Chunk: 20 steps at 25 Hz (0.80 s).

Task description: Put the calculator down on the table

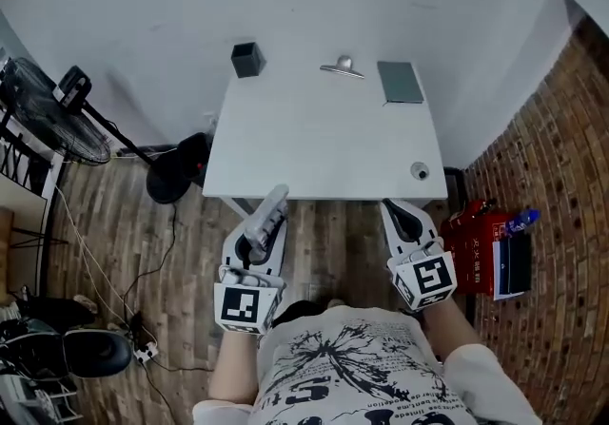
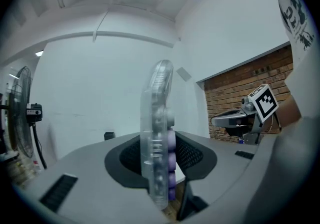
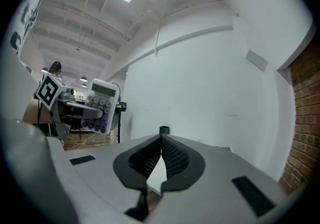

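Note:
The calculator [image 1: 274, 203], clear-cased with purple keys, stands on edge between the jaws of my left gripper [image 1: 259, 235], which is shut on it just short of the white table's [image 1: 314, 143] near edge. In the left gripper view the calculator [image 2: 159, 102] rises edge-on from the left gripper [image 2: 161, 157]. My right gripper [image 1: 395, 211] hangs level beside it at the table's near right corner, shut with nothing in it. In the right gripper view the pads of the right gripper [image 3: 161, 140] meet, and the calculator [image 3: 100, 105] shows at far left.
On the table stand a black pen cup [image 1: 246, 59], a metal clip [image 1: 343, 67], a grey notebook [image 1: 400, 82] and a small round object [image 1: 420, 170]. A floor fan [image 1: 48, 119] stands left. A red box [image 1: 479, 242] and blue bottle [image 1: 521, 220] sit right by the brick wall.

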Motion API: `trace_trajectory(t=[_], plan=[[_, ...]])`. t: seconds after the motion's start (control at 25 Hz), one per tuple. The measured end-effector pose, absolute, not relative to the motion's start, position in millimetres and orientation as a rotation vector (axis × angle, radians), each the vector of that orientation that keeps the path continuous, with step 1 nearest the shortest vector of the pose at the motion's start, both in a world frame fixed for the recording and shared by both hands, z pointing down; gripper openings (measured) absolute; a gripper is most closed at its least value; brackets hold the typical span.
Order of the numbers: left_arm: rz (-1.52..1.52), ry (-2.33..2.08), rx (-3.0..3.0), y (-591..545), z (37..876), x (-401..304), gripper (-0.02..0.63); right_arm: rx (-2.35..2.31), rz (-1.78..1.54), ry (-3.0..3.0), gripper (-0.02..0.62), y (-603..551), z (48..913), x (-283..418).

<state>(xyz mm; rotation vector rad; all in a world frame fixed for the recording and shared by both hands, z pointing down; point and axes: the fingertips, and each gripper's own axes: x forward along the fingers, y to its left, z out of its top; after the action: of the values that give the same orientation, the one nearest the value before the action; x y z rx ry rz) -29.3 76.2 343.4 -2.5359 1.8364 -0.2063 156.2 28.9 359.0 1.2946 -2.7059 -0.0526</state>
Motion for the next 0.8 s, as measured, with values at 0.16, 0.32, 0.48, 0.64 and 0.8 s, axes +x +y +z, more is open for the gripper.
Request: trace_trajectory(t=[0.16, 0.32, 0.48, 0.64, 0.8], plan=[[-0.232, 1.858, -2.560, 41.2, 353.1, -31.3, 0.149, 1.277, -0.042, -2.713, 0.015, -7.0, 363.6, 153.4], [-0.247, 1.839, -2.580, -6.1, 361.0, -42.2, 0.149, 1.308, -0.055, -2.715, 0.015, -49.6, 362.5, 143.0], [-0.280, 1.790, -2.618, -63.3, 371.4, -50.8, 0.150, 1.329, -0.067, -2.694, 0.015, -98.3, 366.7, 130.1], [-0.308, 1.730, -2.653, -125.3, 376.4, -60.5, 0.149, 1.351, -0.066, -2.676, 0.015, -157.5, 366.3, 115.2], [-0.355, 1.681, -2.723, -181.2, 392.9, -70.8, 0.150, 1.390, -0.025, -2.650, 0.015, -212.5, 372.0, 100.1]])
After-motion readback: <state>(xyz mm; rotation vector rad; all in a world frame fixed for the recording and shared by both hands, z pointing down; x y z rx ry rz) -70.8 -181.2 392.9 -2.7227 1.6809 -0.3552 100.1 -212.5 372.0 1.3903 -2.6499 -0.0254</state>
